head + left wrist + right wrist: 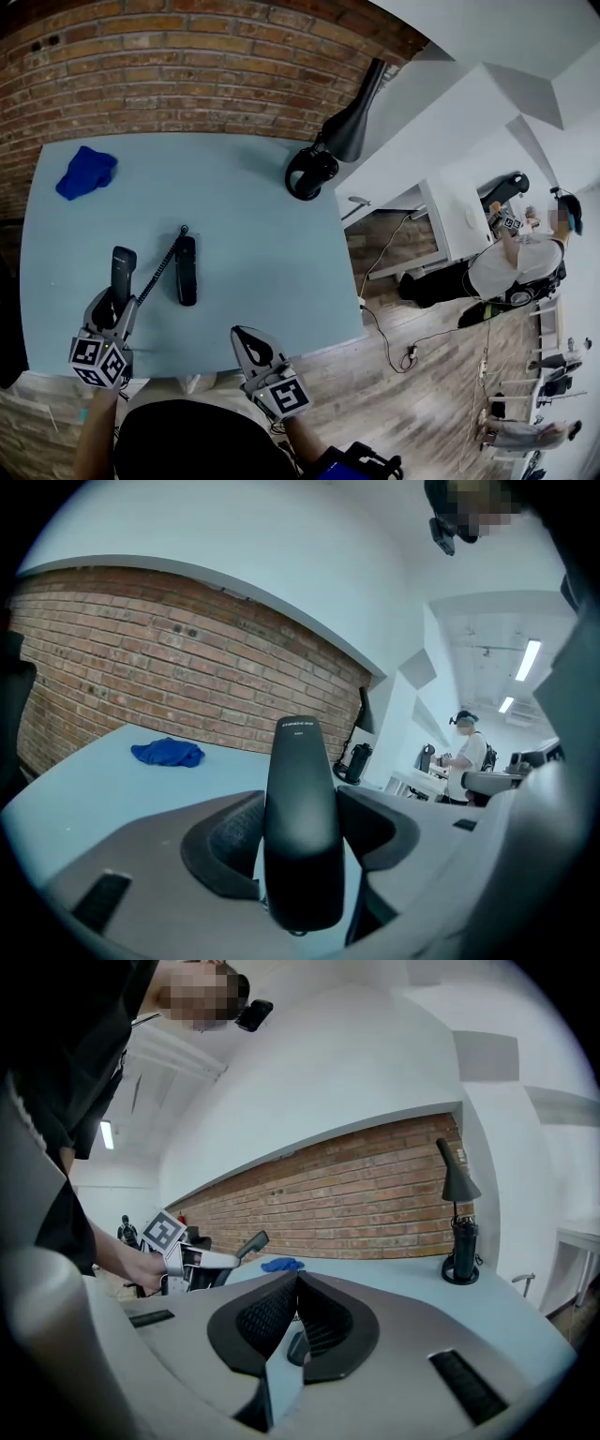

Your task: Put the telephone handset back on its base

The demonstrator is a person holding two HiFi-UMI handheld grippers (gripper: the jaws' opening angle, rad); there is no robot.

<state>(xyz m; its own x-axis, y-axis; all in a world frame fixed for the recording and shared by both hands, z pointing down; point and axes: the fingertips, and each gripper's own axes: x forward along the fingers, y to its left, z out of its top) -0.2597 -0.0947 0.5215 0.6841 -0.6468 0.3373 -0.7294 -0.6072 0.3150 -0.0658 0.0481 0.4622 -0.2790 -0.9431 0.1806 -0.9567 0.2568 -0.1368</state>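
My L gripper (117, 302) pinches the handset (123, 270), long axis pointing away from me. Base (187, 270) lies parallel, just to its right on the table (262, 216). R gripper (250, 345): jaws pressed together, empty.

One handset (123, 267), one base (187, 270), one cloth (86, 172)

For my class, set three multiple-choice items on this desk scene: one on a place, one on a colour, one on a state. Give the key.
1. Where on the table does the blue cloth lie?
A. far left corner
B. near right corner
C. middle

2. What colour is the telephone handset?
A. white
B. black
C. red

3. The left hand-held gripper is:
A. open and empty
B. shut on the telephone handset
C. shut on the blue cloth

Key:
1 A, it lies by the brick wall.
2 B, it is plainly black.
3 B, both pads press its sides.
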